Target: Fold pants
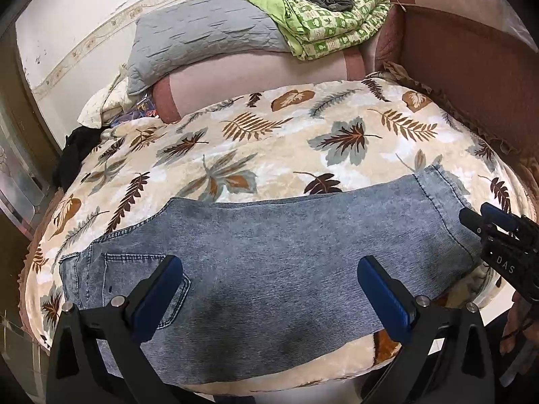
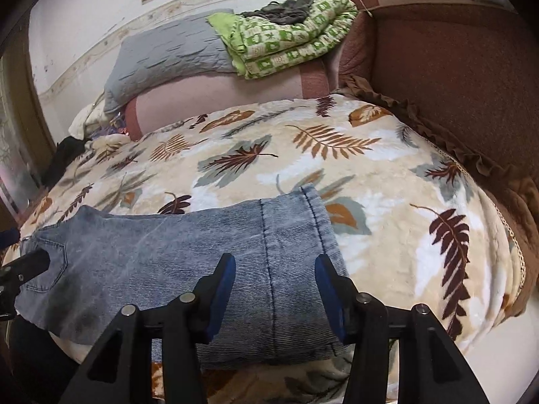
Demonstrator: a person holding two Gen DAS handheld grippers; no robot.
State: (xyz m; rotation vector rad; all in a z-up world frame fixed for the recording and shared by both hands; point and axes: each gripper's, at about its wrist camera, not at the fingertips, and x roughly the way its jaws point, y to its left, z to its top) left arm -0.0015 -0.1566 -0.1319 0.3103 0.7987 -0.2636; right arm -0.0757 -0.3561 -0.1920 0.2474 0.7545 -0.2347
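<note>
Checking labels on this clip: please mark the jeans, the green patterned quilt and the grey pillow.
jeans (image 1: 269,252): left wrist view, middle of the folded denim.
green patterned quilt (image 1: 333,23): left wrist view, its checked top face.
grey pillow (image 2: 168,54): right wrist view, centre of its quilted cover.

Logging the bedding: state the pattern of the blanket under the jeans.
Cream blanket with brown and grey-blue leaf print, clearest in the right wrist view.

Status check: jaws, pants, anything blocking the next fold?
Left gripper jaws open over the jeans. Right gripper jaws open over the hem end. Jeans flat on the leaf blanket, nothing lying on them.
</note>
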